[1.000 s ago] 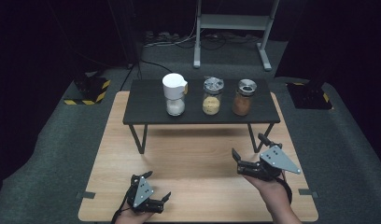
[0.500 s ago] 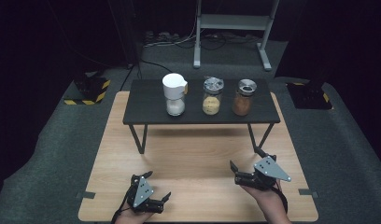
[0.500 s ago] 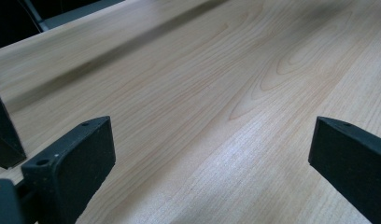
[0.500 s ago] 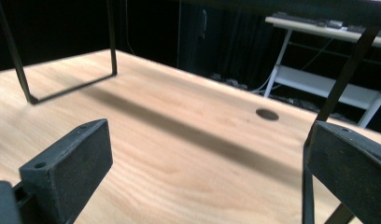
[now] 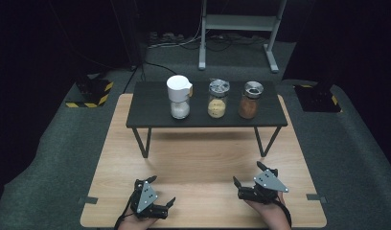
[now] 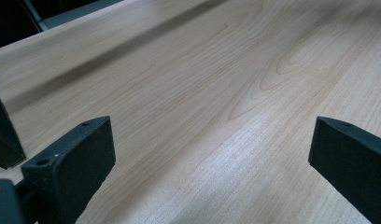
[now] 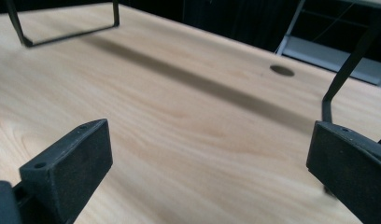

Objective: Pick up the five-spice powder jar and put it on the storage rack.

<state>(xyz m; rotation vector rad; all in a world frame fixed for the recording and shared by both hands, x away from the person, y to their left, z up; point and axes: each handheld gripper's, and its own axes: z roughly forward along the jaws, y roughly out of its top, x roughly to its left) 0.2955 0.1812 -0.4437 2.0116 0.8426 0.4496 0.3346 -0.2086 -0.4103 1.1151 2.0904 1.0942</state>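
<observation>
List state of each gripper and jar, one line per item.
left gripper: open, empty, low over the wooden table.
right gripper: open, empty, near table edge.
white-capped jar: upright on black shelf, cap on.
middle jar: upright, lid on, yellow contents.
right jar: upright, lid on, reddish-brown contents.

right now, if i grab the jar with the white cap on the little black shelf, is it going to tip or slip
The jar with the white cap looks tall and narrow, with a wide cap over a slimmer clear body, so a push up high would probably tip it. The clear body seems smooth, likely glass: perhaps slippery and breakable. It stands on the raised black shelf, so a tip could mean a fall.
</observation>
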